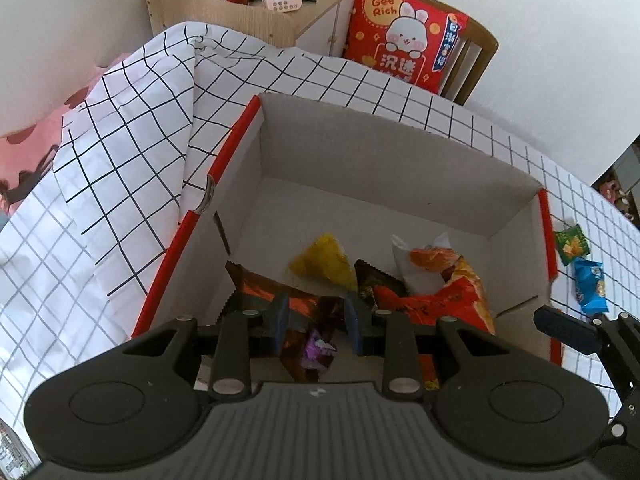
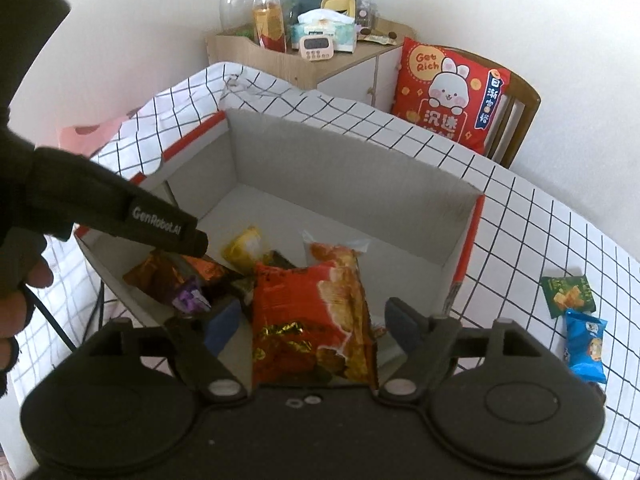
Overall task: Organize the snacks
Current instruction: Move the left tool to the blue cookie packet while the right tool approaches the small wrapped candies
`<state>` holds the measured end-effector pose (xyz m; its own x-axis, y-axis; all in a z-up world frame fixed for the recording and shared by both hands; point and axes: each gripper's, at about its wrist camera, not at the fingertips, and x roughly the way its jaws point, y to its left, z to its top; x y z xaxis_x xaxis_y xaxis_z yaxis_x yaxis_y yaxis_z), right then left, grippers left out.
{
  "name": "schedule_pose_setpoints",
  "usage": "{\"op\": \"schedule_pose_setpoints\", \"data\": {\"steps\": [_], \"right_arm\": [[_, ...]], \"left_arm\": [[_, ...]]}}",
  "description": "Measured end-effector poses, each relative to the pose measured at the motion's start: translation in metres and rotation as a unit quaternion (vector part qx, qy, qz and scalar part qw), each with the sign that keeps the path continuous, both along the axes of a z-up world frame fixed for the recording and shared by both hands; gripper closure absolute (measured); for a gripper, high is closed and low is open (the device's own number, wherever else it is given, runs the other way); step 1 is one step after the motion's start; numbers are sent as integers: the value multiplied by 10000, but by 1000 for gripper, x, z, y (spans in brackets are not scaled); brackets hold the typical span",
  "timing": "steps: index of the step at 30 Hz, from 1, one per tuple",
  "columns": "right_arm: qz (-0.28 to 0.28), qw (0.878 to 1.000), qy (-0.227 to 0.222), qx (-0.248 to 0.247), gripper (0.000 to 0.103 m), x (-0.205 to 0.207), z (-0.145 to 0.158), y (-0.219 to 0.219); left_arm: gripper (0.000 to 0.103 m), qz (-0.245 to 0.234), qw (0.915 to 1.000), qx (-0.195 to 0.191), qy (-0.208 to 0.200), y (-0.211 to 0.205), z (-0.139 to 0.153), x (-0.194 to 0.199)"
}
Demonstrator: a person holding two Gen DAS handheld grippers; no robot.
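The work surface is a table under a white grid-check cloth [image 2: 520, 220], with a cabinet and a red cushion [image 2: 448, 92] on a chair behind it. A shallow cardboard box [image 2: 340, 160] with red edging serves as the collection point.

Your right gripper [image 2: 316, 324] stands wide apart over the box; the red chip bag [image 2: 316, 312] lies between its pads, which appear clear of it, consistent with a release into the box. Your left gripper [image 1: 316, 320] is narrowed around a dark orange foil packet [image 1: 304, 308]; whether the pads actually press on it cannot be confirmed from either view.

Already in the box: a yellow packet [image 1: 324, 260] and a white-and-orange bag [image 1: 424, 268], clustered at the near end, leaving the far end free.

Outstanding: a green packet [image 2: 568, 296] and a blue packet [image 2: 586, 344] lie on the cloth to the right of the box, within your right hand's side.
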<state>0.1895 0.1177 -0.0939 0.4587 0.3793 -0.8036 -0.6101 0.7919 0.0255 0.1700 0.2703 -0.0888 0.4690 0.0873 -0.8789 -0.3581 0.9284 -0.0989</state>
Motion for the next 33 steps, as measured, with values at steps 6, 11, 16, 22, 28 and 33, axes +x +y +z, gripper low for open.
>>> {"op": "schedule_pose_setpoints", "data": {"steps": [6,11,16,22,28,33], "right_arm": [[-45,9998,-92,189,22,-8,17,-13],[-74,9991,-185,369,19,-16,33,-30],[-108,9985,-250,485,18,-22,43,-49],[-242,9969,-330,670,15,-29,56,-77],[-317,9952,-252,890,14,-37,64,-110],[-369,9932,-273,1073,14,-49,71,-137]], "left_arm": [[74,-39,9997,-29,-256,-5,17,-15],[69,-112,9988,-75,-475,-12,31,-25],[46,-250,9965,17,-792,-27,43,-38],[46,-466,9935,120,-1027,-54,58,-52],[44,-756,9890,262,-1241,-87,68,-68],[36,-1090,9837,339,-1389,-117,70,-77]]}}
